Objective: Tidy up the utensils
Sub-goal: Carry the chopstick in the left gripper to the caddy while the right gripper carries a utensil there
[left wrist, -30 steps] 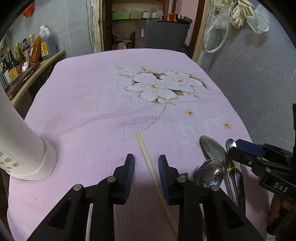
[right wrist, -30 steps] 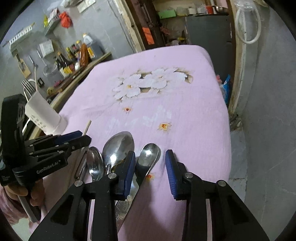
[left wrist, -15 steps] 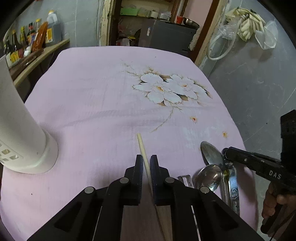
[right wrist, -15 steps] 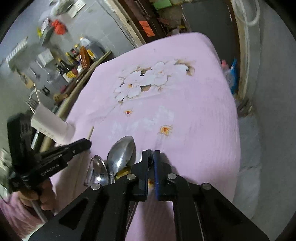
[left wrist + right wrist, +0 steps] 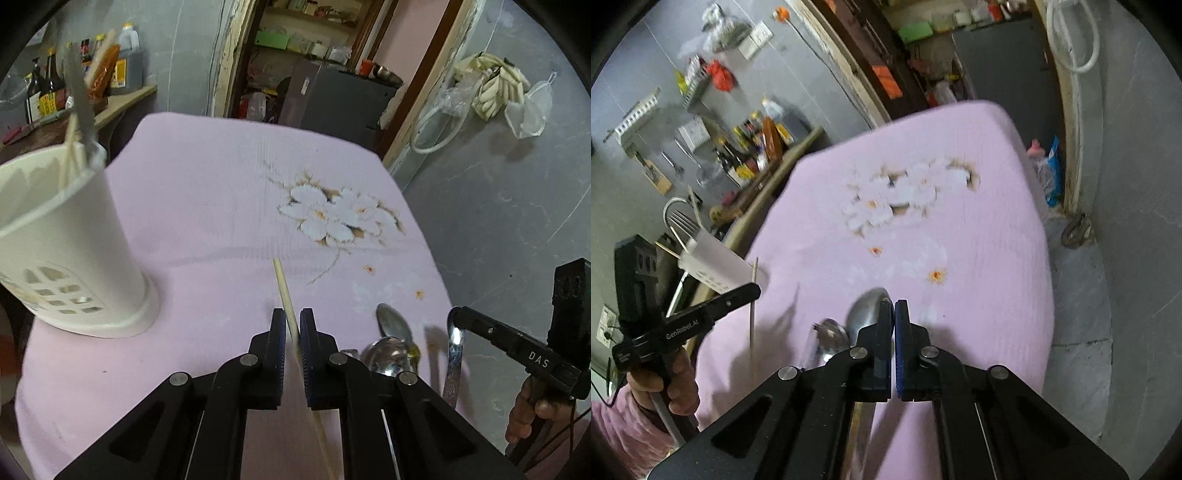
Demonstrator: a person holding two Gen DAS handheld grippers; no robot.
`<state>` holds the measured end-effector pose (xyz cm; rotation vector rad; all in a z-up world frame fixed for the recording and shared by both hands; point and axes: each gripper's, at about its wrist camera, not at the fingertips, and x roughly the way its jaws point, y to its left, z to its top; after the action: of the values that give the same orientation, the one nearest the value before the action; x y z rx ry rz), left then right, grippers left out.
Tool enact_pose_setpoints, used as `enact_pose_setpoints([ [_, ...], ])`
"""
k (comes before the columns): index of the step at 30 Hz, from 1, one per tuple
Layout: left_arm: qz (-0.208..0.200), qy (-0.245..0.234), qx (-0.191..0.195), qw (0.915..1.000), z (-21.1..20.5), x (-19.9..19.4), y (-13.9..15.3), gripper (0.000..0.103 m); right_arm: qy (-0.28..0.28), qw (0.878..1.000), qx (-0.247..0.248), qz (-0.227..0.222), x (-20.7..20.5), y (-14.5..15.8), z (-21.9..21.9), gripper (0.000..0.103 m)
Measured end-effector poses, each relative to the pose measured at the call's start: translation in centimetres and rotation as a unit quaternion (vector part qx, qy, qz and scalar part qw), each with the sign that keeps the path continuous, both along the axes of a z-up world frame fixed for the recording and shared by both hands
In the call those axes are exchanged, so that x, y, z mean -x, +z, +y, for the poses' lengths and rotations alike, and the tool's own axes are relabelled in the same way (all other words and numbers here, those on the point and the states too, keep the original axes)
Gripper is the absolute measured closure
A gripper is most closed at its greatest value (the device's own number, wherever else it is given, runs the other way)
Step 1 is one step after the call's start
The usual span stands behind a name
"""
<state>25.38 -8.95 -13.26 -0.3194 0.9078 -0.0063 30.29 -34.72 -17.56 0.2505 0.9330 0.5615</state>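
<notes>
Wooden chopstick (image 5: 284, 291) sat clenched in your left gripper (image 5: 292, 332) beside the white holder (image 5: 74, 251); your right gripper (image 5: 456, 325) pinched a spoon (image 5: 453, 365) farther away.

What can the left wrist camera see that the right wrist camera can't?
Only the left view: the white gloves hanging on the wall, and the inside of the white utensil holder. Only the right view: a fork in that holder, and a pink sleeve. Both show the pink floral tablecloth, the chopstick gripped by the left gripper, and spoons.
</notes>
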Motion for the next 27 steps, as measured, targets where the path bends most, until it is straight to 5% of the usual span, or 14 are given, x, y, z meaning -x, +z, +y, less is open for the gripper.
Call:
enact_pose_setpoints([
  [19,-0.086,-0.038,0.013,0.9955,1.5,5.3,8.0,0.098,-0.082,0.990,0.055,-0.099,7.1,8.4,-0.2,0.101],
  [27,-0.129,-0.031,0.021,0.9909,6.2,5.6,11.4,0.098,-0.113,0.977,0.034,-0.180,8.8,14.9,3.4,0.101],
])
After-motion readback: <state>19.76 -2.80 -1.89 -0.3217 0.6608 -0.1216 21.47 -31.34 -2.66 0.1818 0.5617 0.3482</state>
